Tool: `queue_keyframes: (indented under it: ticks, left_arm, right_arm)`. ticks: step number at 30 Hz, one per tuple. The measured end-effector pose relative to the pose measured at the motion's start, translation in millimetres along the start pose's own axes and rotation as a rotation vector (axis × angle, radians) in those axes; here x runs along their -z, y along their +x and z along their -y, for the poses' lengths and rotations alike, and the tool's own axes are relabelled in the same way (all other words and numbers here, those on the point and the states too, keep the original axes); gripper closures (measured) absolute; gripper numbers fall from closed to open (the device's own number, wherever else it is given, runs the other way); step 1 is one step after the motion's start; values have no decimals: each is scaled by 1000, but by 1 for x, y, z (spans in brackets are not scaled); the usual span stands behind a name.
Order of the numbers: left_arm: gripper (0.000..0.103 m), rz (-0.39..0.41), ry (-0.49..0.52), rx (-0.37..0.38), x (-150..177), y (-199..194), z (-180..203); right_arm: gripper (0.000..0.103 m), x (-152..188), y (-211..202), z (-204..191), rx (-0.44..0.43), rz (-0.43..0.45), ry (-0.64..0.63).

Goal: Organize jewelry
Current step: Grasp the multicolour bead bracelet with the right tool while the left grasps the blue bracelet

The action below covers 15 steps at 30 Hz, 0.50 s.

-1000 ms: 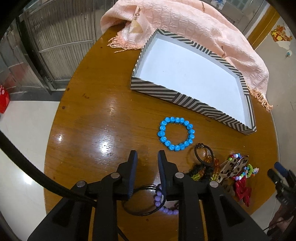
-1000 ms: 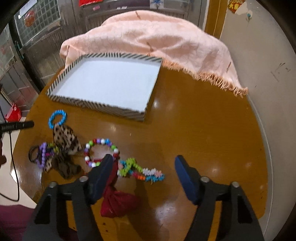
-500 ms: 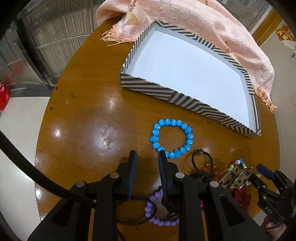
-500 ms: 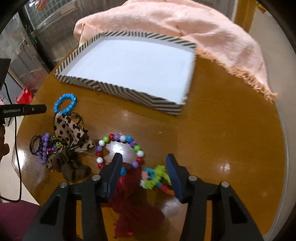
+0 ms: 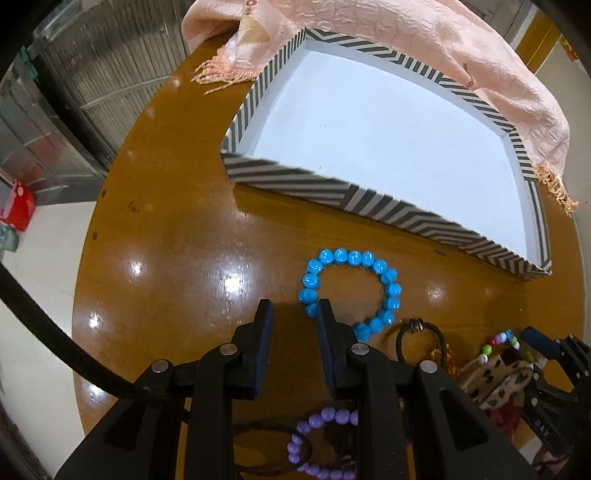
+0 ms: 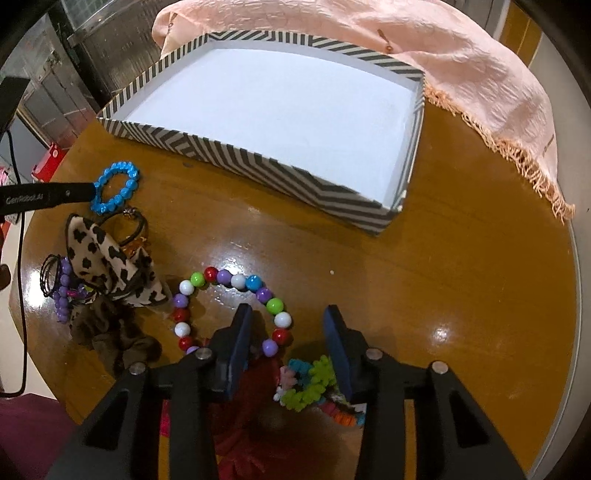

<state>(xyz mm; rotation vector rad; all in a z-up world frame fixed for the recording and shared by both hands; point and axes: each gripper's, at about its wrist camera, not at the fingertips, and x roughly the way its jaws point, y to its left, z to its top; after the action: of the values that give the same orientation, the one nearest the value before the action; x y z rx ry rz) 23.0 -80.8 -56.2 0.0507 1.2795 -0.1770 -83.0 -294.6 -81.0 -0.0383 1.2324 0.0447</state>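
Pink fringed scarf [image 6: 461, 70] draped over far edge of striped tray [image 6: 229, 157]. Near-left clutter: leopard-print bow [image 6: 107, 254], purple bead bracelet [image 5: 314, 435], black hair ties. Blue bead bracelet [image 5: 351, 291] just beyond left claw [image 5: 291, 314], narrowly parted, gripping nothing. Right claw [image 6: 288, 321] wide apart, empty, straddling multicolour bead bracelet [image 6: 229, 306]. Glossy round wooden bench [image 6: 461, 277]; metal grille beyond.

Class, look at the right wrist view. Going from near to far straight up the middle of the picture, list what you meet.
Right gripper → multicolored bead bracelet → bare wooden table → striped box → pink fringed scarf.
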Motion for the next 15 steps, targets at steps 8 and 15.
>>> queue_keyframes:
  ticks: [8, 15]
  left_arm:
    - [79, 4, 36, -24, -9, 3, 16]
    - [71, 31, -16, 90, -13, -11, 5]
  right_arm:
    - [89, 1, 0, 6, 3, 27, -1]
    - [89, 2, 1, 16, -54, 27, 45]
